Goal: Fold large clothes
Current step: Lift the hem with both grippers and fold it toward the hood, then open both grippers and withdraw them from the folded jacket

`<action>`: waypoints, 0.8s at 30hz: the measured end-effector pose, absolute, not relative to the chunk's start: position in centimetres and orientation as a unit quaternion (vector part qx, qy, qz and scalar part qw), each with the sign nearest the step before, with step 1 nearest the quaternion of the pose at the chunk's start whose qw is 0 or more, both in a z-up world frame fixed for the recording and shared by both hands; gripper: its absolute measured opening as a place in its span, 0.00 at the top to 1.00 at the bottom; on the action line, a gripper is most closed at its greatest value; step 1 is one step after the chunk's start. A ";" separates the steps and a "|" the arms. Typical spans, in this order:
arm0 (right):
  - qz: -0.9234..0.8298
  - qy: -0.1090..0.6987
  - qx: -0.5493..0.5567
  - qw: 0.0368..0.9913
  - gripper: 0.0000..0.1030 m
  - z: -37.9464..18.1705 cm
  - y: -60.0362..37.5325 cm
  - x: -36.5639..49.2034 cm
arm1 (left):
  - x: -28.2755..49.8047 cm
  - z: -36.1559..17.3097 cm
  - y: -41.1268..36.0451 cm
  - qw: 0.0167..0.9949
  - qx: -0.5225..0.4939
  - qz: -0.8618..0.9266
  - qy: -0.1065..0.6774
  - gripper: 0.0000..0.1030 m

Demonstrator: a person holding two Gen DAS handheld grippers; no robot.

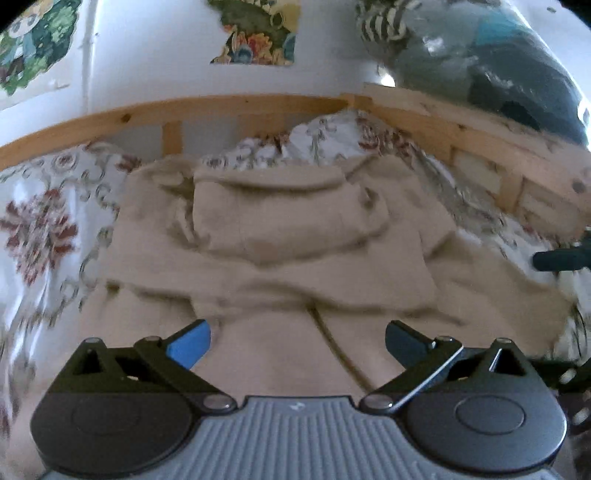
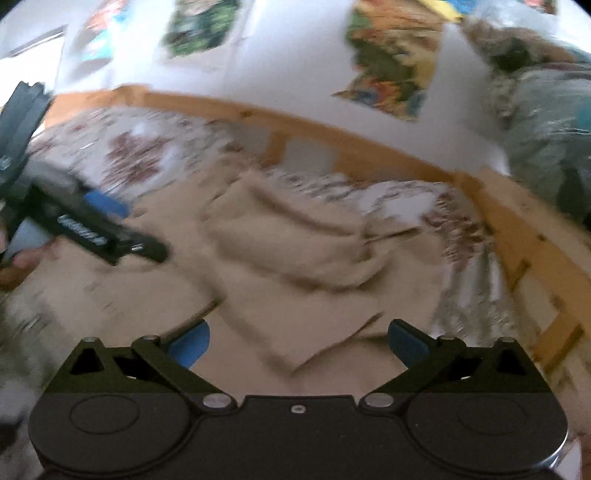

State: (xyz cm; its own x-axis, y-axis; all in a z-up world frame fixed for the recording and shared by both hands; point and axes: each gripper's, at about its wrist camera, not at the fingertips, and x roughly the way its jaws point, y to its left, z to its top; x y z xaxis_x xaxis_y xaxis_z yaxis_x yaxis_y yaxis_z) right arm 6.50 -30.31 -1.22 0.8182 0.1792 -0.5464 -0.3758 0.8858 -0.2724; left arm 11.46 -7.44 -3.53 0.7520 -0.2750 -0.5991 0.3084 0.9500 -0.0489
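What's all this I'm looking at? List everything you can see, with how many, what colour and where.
hooded sweatshirt: one, beige, spread on the bed, hood towards the rail
bedsheet: one, white with a red floral print, under the sweatshirt
bed rail: one, light wood, along the wall
pictures: several, multicoloured, on the white wall
bagged bundle: one, grey-blue, behind the rail at right
left gripper: black, blue fingers, open, empty
right gripper: black, blue fingers, open, empty

Garment [image 1: 280,258] spread on the bedsheet [image 1: 40,229], wooden rail [image 1: 229,107] behind, wall pictures [image 1: 255,33] above.
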 end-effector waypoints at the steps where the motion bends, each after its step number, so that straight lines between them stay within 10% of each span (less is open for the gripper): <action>1: 0.165 0.271 -0.201 0.927 0.01 -1.7 -29.8 5.4 | 10.6 -3.7 -7.4 0.933 0.031 -0.154 0.323 0.01; 11: 0.197 0.412 -0.311 0.833 0.02 -9.0 -26.1 6.0 | 7.2 -5.3 -6.5 0.913 0.119 -0.182 0.345 0.01; 24: 0.177 0.287 -0.177 0.925 0.02 -4.5 -30.1 6.4 | 8.7 -7.3 -7.7 0.901 0.209 -0.138 0.354 0.04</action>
State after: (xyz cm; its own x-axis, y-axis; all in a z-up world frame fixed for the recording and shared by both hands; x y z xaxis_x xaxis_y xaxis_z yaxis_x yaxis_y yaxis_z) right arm 6.45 -30.12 -4.48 0.7722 0.2266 -0.5936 -0.4296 0.8746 -0.2249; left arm 8.66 -7.66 -7.30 0.7108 -0.1014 -0.6961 0.3970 0.8747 0.2780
